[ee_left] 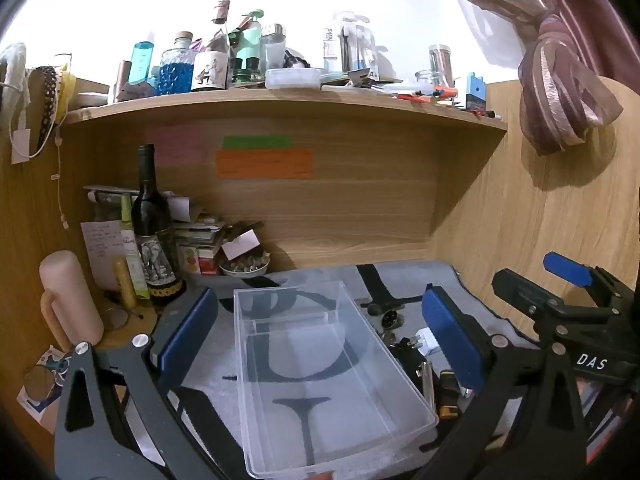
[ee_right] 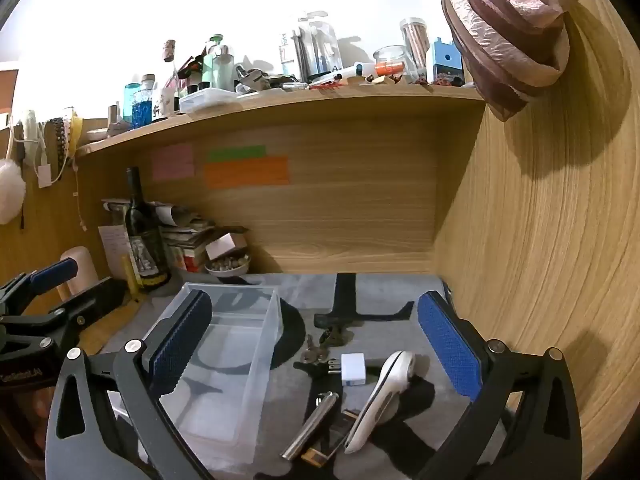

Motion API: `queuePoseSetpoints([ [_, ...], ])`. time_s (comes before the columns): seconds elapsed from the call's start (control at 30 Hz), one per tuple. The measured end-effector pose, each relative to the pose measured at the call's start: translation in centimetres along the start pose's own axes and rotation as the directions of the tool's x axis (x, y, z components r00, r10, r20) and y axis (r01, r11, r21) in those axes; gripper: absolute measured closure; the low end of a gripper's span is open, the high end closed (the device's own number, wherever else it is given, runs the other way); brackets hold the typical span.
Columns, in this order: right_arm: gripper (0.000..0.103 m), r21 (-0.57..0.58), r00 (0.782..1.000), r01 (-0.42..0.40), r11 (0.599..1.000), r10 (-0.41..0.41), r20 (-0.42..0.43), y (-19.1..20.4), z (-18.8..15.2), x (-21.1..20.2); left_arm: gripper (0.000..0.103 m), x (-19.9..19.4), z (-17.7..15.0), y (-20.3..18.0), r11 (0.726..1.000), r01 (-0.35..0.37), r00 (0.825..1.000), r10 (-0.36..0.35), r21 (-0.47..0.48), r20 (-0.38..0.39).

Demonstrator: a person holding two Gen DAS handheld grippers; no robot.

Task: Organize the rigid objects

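Observation:
A clear plastic box (ee_left: 320,368) lies empty on the grey printed mat; it also shows in the right wrist view (ee_right: 228,364). To its right lie a white plug adapter (ee_right: 353,369), keys (ee_right: 314,354), a white handled tool (ee_right: 384,396), a silver metal cylinder (ee_right: 310,426) and a small dark-and-yellow object (ee_right: 332,440). My left gripper (ee_left: 316,340) is open, its pads either side of the box, above it. My right gripper (ee_right: 316,344) is open above the loose objects, holding nothing.
A dark wine bottle (ee_left: 154,232), a pink tumbler (ee_left: 70,300), stacked papers and a small bowl (ee_left: 244,266) crowd the back left corner. The wooden side wall (ee_right: 540,240) stands close on the right. The shelf (ee_left: 280,100) above is cluttered with bottles.

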State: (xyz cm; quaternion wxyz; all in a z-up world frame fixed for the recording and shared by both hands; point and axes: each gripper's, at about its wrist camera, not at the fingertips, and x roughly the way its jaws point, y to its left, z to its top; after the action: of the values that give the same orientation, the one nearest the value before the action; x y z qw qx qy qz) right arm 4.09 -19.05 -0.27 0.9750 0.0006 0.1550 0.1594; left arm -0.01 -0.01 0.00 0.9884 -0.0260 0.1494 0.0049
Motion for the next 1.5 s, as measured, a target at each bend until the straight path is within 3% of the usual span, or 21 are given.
queuePoseSetpoints([
  [1.5, 0.000, -0.027, 1.000, -0.010, 1.000, 0.011, 0.027, 1.1, 0.7, -0.4, 0.000, 0.5, 0.3, 0.4, 0.999, 0.039, 0.999, -0.039, -0.004, -0.004],
])
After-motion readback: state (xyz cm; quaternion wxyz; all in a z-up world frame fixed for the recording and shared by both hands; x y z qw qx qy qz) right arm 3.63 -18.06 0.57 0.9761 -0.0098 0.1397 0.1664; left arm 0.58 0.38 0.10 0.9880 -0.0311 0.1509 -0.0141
